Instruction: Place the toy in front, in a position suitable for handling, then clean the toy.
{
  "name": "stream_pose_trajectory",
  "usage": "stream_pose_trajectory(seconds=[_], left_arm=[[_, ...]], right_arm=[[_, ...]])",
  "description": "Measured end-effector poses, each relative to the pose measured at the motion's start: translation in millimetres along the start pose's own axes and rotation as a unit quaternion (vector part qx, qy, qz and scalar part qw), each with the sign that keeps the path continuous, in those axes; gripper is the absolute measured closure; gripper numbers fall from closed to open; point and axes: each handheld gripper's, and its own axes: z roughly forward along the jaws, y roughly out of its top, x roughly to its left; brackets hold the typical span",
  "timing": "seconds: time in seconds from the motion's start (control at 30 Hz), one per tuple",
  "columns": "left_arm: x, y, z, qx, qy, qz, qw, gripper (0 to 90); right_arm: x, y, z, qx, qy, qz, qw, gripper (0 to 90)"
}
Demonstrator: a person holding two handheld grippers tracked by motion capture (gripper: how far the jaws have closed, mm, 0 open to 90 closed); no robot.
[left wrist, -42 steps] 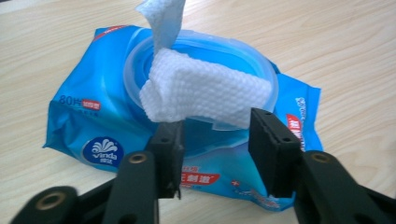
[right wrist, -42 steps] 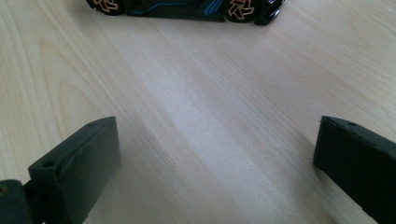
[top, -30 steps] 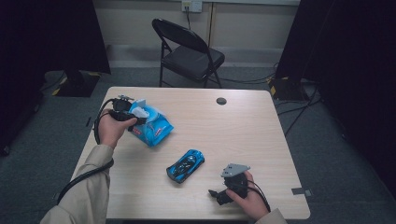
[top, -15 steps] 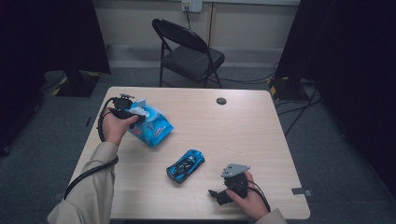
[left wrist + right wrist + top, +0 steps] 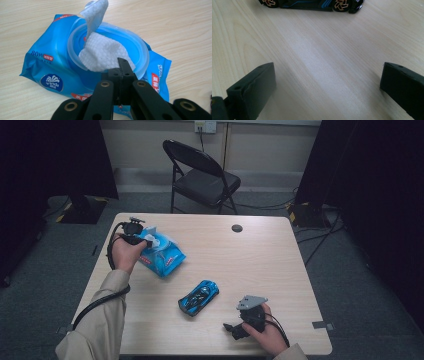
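Left tool (image 5: 122, 75) jaws just closed, now clamped on the wipe (image 5: 102, 51) sticking out of the pack (image 5: 160, 252) on the counter's (image 5: 260, 255) left, ready to pull; right tool (image 5: 327, 85) gapes idle.

"vinda" logo and "80" on the blue wet-wipe pack (image 5: 50, 72)

In the left gripper view, the near edge of the wipes pack (image 5: 57, 75) is covered by the closed jaws, and whether the wipe (image 5: 100, 53) is pinched cannot be told. In the right gripper view, the toy car (image 5: 312, 4) is cut off by the top edge.
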Motion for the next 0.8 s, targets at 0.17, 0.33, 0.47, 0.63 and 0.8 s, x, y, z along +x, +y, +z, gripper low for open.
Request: stream_pose_trajectory(seconds=[0.17,0.33,0.47,0.63,0.8], left_arm=[[-1.1,4.0,-5.2,0.0,-0.007,0.0,1.0,90.0],[-4.3,6.4,-9.1,-0.007,-0.015,0.003,0.9999,90.0],[-6.3,8.5,-11.9,-0.005,-0.016,0.006,0.9998,90.0],[-7.0,14.5,-17.5,0.001,-0.017,0.003,0.9999,90.0],[-8.7,21.3,-25.6,-0.006,-0.019,0.003,0.9998,90.0]], right_arm=[[0.0,0.0,0.0,0.0,0.0,0.0,1.0,0.0],[0.0,0.0,0.0,0.0,0.0,0.0,1.0,0.0],[0.0,0.0,0.0,0.0,0.0,0.0,1.0,0.0],[0.1,0.0,0.0,0.0,0.0,0.001,1.0,0.0],[0.0,0.1,0.0,0.0,0.0,0.0,1.0,0.0]])
